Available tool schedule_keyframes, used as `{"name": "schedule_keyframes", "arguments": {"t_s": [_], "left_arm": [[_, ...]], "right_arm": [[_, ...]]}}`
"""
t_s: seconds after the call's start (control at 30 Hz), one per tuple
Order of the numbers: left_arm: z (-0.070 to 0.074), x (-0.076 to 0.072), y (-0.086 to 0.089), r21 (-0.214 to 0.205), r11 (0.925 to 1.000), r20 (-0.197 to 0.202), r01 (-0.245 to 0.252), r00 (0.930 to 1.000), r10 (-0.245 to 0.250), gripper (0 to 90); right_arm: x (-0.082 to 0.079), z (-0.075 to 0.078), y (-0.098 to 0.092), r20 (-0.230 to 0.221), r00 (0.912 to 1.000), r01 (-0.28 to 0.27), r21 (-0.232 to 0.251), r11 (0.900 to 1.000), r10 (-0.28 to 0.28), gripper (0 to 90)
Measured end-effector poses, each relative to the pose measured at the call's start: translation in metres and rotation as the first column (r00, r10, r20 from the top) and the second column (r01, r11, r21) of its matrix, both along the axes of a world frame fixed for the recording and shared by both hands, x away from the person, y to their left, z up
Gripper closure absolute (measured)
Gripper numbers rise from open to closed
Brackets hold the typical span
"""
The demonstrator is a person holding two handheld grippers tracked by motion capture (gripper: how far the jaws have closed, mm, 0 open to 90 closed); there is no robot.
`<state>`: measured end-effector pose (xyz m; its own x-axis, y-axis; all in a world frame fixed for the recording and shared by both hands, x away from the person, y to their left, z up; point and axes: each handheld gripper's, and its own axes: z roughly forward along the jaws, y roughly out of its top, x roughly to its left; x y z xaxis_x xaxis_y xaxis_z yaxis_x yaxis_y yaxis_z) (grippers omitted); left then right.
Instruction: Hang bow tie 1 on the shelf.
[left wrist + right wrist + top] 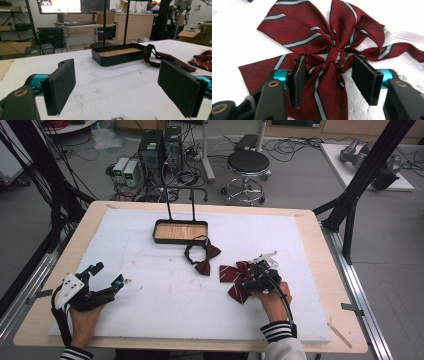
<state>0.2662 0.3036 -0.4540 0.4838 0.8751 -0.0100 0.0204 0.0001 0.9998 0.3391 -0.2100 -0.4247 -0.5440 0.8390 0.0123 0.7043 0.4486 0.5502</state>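
Two bow ties lie on the white pad (pixel 150 295) in the high view: the plain maroon one (pixel 202 254) just in front of the black tray (pixel 180 231), the striped one (pixel 240 279) further to the tray's right, under your right gripper (pixel 257 275). From the left gripper view, your left gripper (pixel 116 85) rests with pads spread wide on nothing, bare pad between it and the tray (pixel 120 56). From the right gripper view, your right gripper (pixel 328 80) straddles the striped bow tie (pixel 322 50) just below its knot, jaws half closed but, as I judge, not yet pinching.
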Motion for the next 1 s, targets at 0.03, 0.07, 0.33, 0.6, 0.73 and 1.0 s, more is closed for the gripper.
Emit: {"name": "schedule_keyframes", "arguments": {"t_s": [0.03,0.07,0.33,0.6,0.73,1.0], "left_arm": [[0.0,0.0001,-0.0001,-0.002,1.0,0.0,-0.001,1.0,0.001,15.2],[0.0,0.0001,0.0,-0.002,1.0,0.0,-0.001,1.0,0.001,15.2],[0.0001,0.0001,0.0,-0.001,1.0,0.0,-0.001,1.0,0.001,15.2],[0.0,0.0001,0.0,-0.001,1.0,-0.001,-0.001,1.0,0.001,15.2],[0.0,0.0001,0.0,-0.001,1.0,-0.001,-0.001,1.0,0.001,15.2],[0.0,0.0002,0.0,-0.004,1.0,-0.001,-0.001,1.0,0.001,15.2]], "right_arm": [[0.0002,-0.0002,0.0002,-0.001,1.0,0.003,0.0,1.0,-0.003,46.2],[0.0005,-0.0003,0.0003,-0.001,1.0,0.002,-0.001,1.0,-0.002,47.3],[0.004,-0.0006,0.0006,-0.017,0.9997,0.015,0.001,0.9999,-0.015,56.7],[0.0043,0.0013,-0.0008,-0.016,0.9996,0.023,-0.017,0.9996,-0.024,74.1],[0.0045,0.0016,-0.0006,-0.01,0.9998,0.016,-0.027,0.9995,-0.016,75.6],[0.004,0.0031,-0.0012,0.006,0.9999,0.012,-0.033,0.9994,-0.011,77.4]]}}
